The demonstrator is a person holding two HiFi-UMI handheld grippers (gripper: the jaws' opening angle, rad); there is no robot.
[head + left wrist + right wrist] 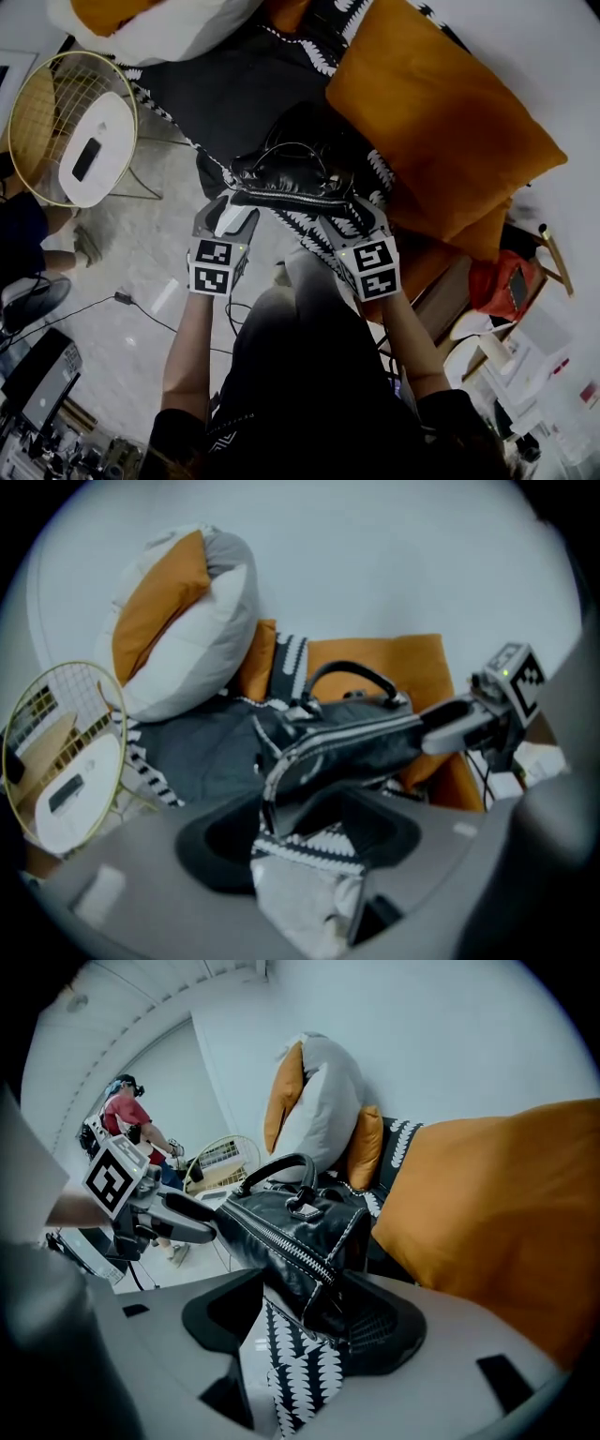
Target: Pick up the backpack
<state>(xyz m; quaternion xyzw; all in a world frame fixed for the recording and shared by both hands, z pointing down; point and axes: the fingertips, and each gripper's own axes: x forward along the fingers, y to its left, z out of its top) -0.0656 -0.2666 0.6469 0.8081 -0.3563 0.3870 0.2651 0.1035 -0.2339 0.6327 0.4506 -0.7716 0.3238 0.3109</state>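
A: Left gripper (300, 829), state?
B: Jaws spread wide. One end of the backpack (352, 742) sits in the gap with space showing beside it, so nothing is clamped.
A: Right gripper (300, 1314)?
B: Same, spread wide. The other end of the backpack pokes in between the jaws and lies against one of them, with an open gap at the other. No pinch there.
A: Where is the backpack?
B: It lies on its side at the front edge of a dark throw (234, 94) with a white leaf-pattern border, stretched crosswise between the two grippers. It's black and shiny, zip along the top, carry handle (286, 150) standing up.
A: Around it?
B: Big orange cushion (441, 122) just beside it on the right gripper's side. White-and-orange pillow (183, 621) further back on the throw. Round wire side table (70, 127) off on the left gripper's side, standing on the pale floor (141, 253).
A: Anything else?
B: A person in a red top (127, 1119) is far back in the right gripper view.
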